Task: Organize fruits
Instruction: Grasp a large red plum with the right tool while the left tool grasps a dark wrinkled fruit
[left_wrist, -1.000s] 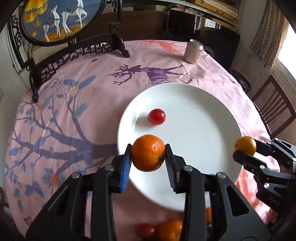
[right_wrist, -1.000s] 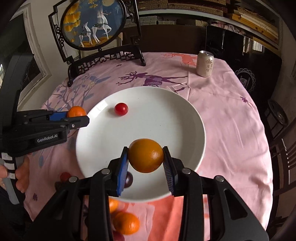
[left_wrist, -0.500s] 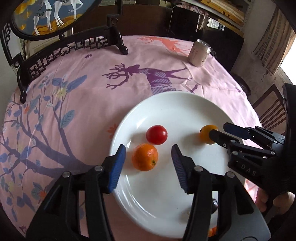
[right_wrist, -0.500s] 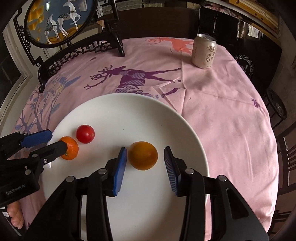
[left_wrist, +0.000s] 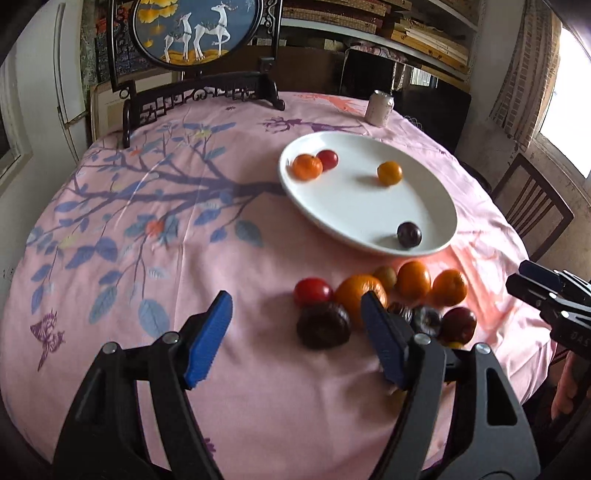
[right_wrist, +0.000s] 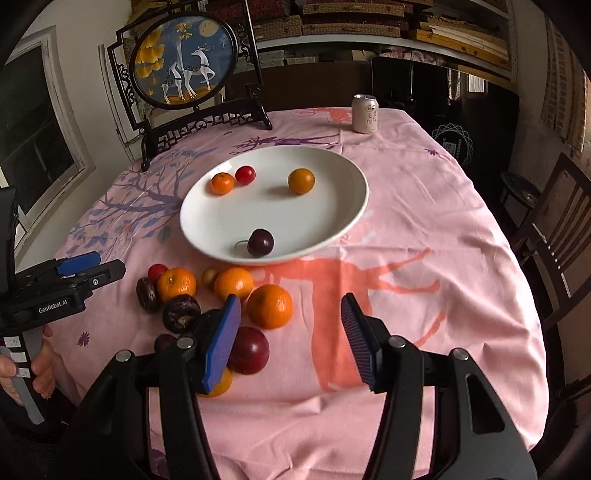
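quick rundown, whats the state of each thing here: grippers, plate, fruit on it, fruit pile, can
left gripper: jaws opening, nothing between them
right gripper: jaws opening, nothing between them
white plate: on the tablecloth, holding four fruits
mandarin: on the plate, touching the cherry tomato
orange: on the plate, alone
dark plum: on the plate's near edge
fruit pile: on the cloth, not yet sorted
can: upright, far side

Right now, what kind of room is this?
Probably a dining room in someone's home. A round table under a pink tablecloth holds a white plate of fruit, wooden chairs stand around it, and a framed deer picture decorates the far side.
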